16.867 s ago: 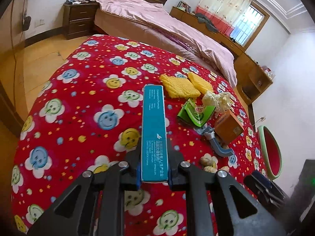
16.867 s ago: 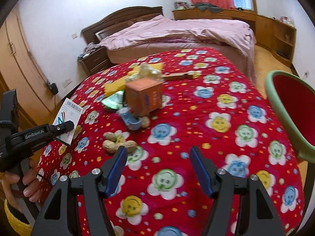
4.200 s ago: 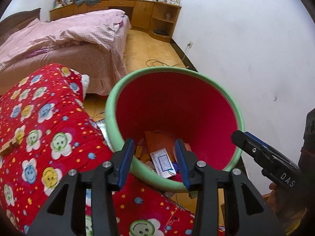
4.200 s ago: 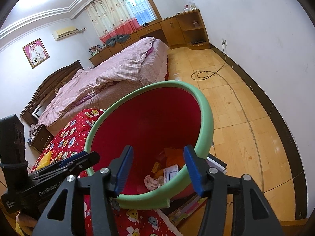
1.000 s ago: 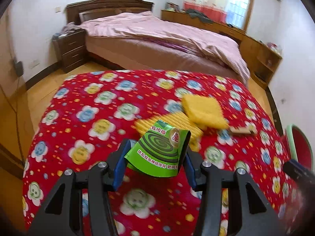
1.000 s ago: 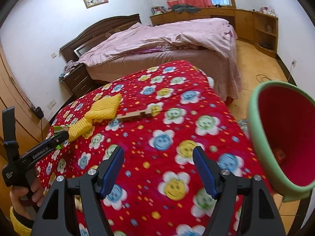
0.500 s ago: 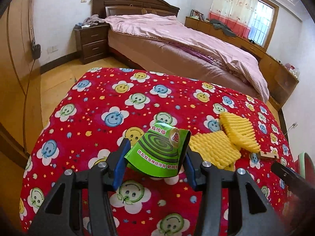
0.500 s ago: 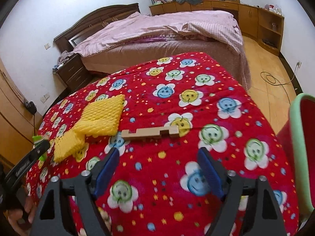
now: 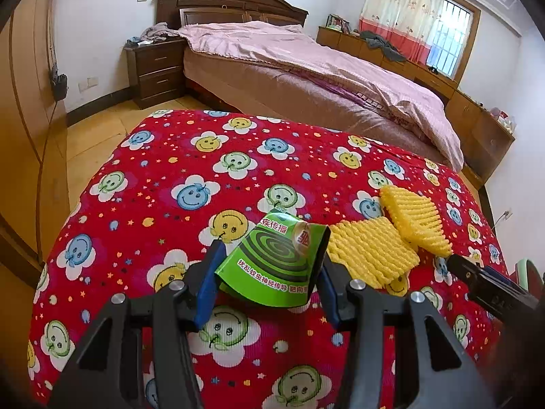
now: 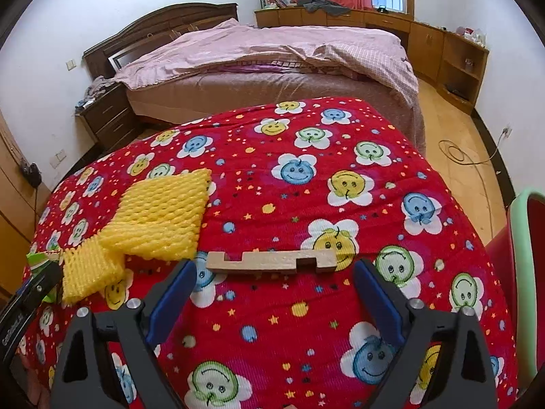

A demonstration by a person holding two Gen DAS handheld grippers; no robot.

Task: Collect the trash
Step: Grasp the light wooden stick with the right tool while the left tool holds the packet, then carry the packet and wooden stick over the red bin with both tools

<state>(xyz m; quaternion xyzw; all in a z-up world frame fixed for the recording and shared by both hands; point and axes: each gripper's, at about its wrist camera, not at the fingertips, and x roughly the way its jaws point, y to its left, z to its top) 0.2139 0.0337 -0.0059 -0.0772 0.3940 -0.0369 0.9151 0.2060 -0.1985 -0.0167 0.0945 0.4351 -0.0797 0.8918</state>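
My left gripper (image 9: 267, 277) is shut on a green mosquito-coil packet (image 9: 277, 262) and holds it above the red smiley-flower cloth (image 9: 177, 177). Two yellow foam fruit nets (image 9: 371, 248) lie just right of it on the cloth; they also show in the right wrist view (image 10: 160, 218). My right gripper (image 10: 272, 293) is open and empty, its fingers on either side of a notched wooden strip (image 10: 270, 260) that lies on the cloth just ahead. The green-rimmed red trash bin (image 10: 523, 272) stands at the right edge. The left gripper's tip with the packet shows at far left (image 10: 37, 272).
A bed with a pink cover (image 9: 306, 64) stands behind the table, with a dark nightstand (image 9: 156, 68) at its left. Wooden cabinets (image 10: 442, 44) run along the far wall. A cable (image 10: 460, 153) lies on the wooden floor at right.
The left gripper, still holding the green packet, has swung left so the foam nets sit further right. The right gripper has come closer to the wooden strip, now between its fingers.
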